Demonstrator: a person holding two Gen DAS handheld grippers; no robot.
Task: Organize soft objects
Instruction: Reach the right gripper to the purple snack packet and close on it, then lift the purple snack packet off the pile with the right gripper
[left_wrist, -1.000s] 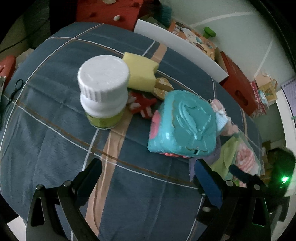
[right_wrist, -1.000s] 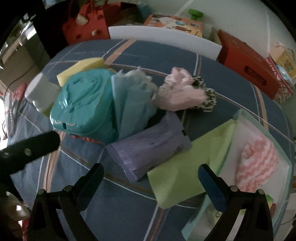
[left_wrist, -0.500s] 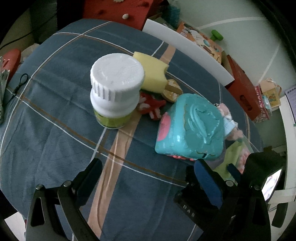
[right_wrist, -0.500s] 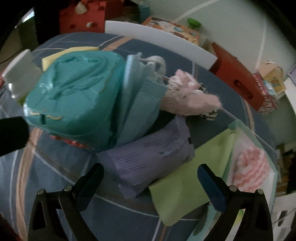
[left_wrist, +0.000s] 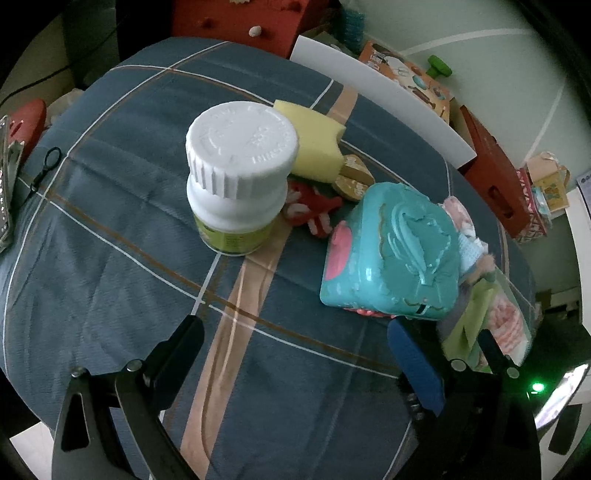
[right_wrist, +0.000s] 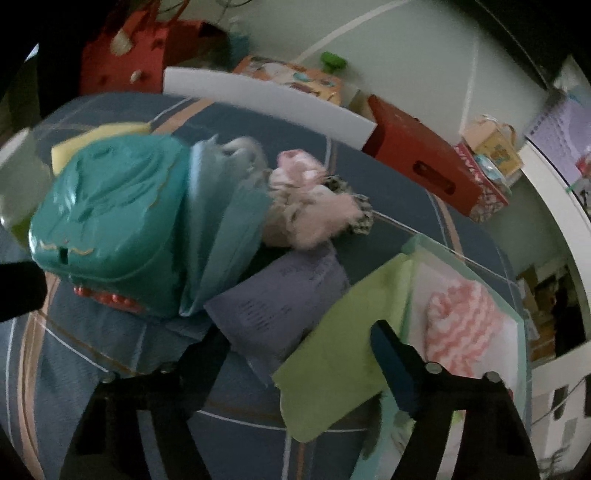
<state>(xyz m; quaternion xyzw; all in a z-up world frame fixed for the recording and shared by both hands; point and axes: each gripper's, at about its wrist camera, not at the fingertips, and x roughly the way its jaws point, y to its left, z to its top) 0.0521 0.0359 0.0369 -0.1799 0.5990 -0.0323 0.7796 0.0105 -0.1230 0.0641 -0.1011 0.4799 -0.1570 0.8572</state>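
My right gripper (right_wrist: 295, 354) is open, low over a purple soft pack (right_wrist: 284, 295) and a green cloth (right_wrist: 343, 332) that drapes over a clear tray (right_wrist: 517, 332) holding a pink-and-white knit (right_wrist: 461, 325). A light blue cloth (right_wrist: 218, 229) and a pink fluffy item (right_wrist: 306, 206) lie behind the pack. My left gripper (left_wrist: 291, 350) is open above bare tablecloth, in front of a teal plastic case (left_wrist: 391, 254). A yellow sponge (left_wrist: 317, 144) and a red-and-white plush (left_wrist: 310, 210) lie further back.
A white-capped bottle (left_wrist: 236, 177) stands left of the teal case (right_wrist: 110, 218). Small wooden pieces (left_wrist: 351, 177) lie by the sponge. Red boxes (right_wrist: 428, 162) and a white board (right_wrist: 266, 96) stand beyond the table's far edge. A black cord (left_wrist: 44, 170) lies at left.
My right gripper has moved forward and down to the purple pack and green cloth, its view tilting. My left gripper has drifted slightly; the right gripper now shows beside it at lower right.
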